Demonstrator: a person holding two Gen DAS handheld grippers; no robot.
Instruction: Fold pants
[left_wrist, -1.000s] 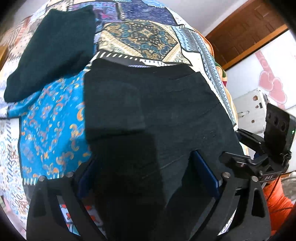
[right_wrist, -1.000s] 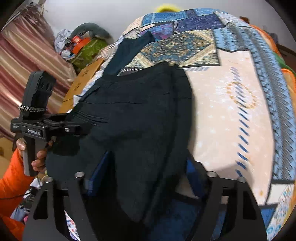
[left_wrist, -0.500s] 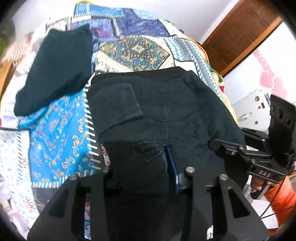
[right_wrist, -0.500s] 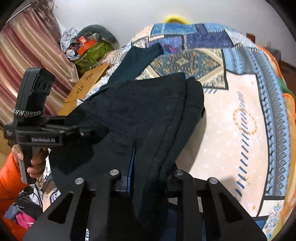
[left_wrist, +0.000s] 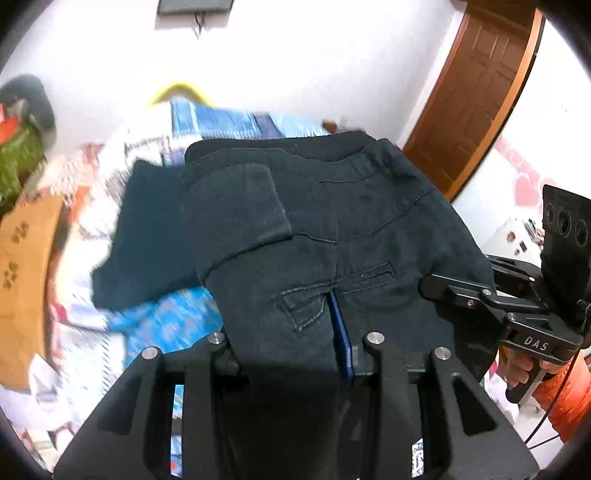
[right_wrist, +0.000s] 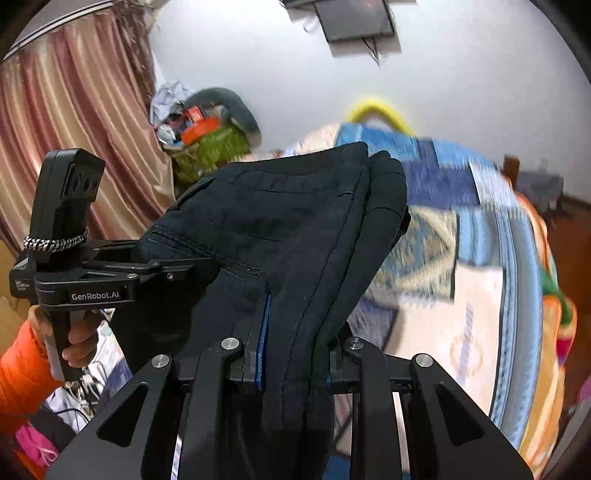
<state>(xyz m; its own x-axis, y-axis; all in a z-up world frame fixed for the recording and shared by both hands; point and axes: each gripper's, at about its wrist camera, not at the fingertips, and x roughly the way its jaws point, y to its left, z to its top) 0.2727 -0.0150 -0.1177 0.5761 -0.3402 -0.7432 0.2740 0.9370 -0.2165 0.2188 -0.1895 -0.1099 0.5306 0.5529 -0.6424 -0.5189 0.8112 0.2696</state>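
Observation:
The folded black pants (left_wrist: 332, 229) are lifted off the patterned bedspread (left_wrist: 162, 321) and held up between both grippers. My left gripper (left_wrist: 295, 328) is shut on the near left edge of the pants, its blue pad pressed into the cloth. My right gripper (right_wrist: 291, 332) is shut on the near right edge of the pants (right_wrist: 295, 229). Each gripper shows in the other's view: the right gripper in the left wrist view (left_wrist: 517, 317), the left gripper in the right wrist view (right_wrist: 110, 273). The fingertips are buried in fabric.
A second dark folded garment (left_wrist: 147, 236) lies on the bedspread at the left. The bedspread (right_wrist: 480, 295) stretches to the right. A cluttered pile with a green bag (right_wrist: 210, 147) and a curtain (right_wrist: 66, 129) stand at the left. A wooden door (left_wrist: 476, 92) is at the right.
Both grippers went from open around the pants' near edge to shut on it, then lifted the pants up off the bed; the views now tilt up toward the wall.

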